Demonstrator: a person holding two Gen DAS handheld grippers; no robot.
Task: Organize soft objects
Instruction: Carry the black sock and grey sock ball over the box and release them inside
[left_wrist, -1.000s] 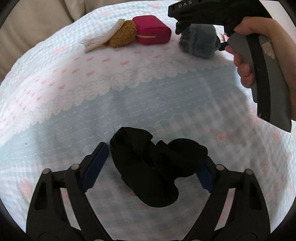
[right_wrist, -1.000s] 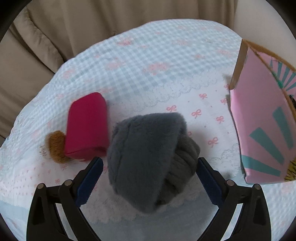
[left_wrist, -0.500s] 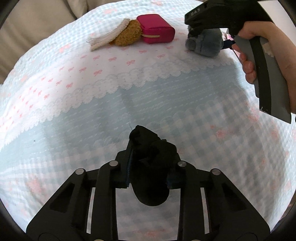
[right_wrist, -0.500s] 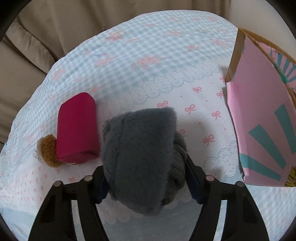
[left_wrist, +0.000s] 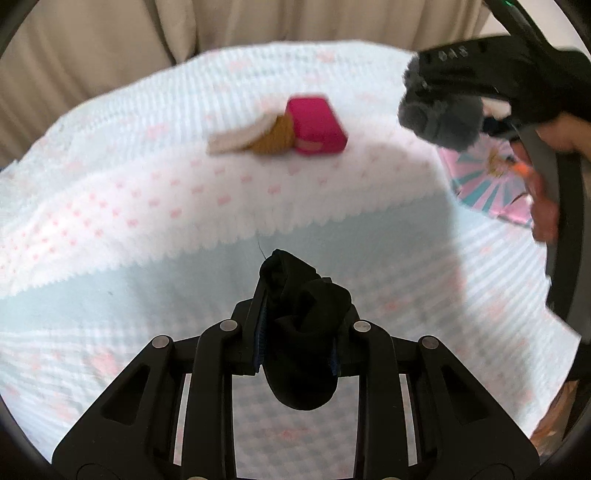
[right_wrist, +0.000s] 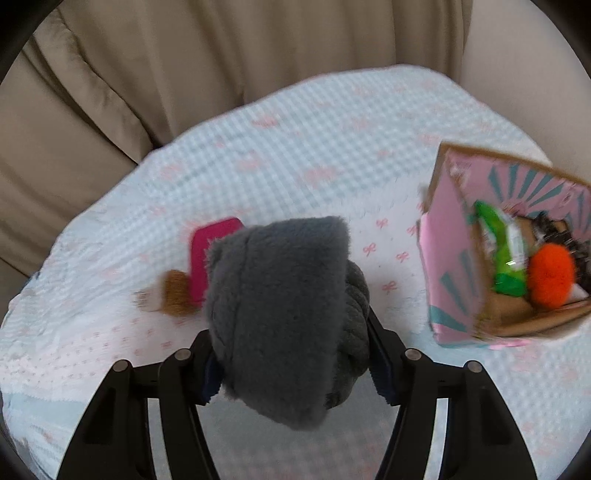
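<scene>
My left gripper (left_wrist: 300, 314) is shut on a bundled black sock (left_wrist: 303, 339), which hangs clear of the blue checked cloth (left_wrist: 147, 295). My right gripper (right_wrist: 291, 350) is shut on a grey furry plush roll (right_wrist: 277, 306), held up above the cloth. In the left wrist view that plush roll (left_wrist: 439, 114) is at the upper right, in the other gripper, with a person's hand (left_wrist: 543, 210) on its handle. An open pink and teal box (right_wrist: 450, 266) stands to the right of the plush. It holds a green packet (right_wrist: 502, 251) and an orange fuzzy ball (right_wrist: 550, 275).
A magenta pouch (left_wrist: 314, 125), a brown fuzzy piece (left_wrist: 273, 138) and a white pad (left_wrist: 240, 138) lie together at the far side of the cloth. Beige padded fabric (right_wrist: 147, 74) rises behind. The box (left_wrist: 484, 184) sits at the cloth's right side.
Both grippers closed on their items and rose: the black sock and the grey plush left the cloth. The box's inside has come into view on the right.
</scene>
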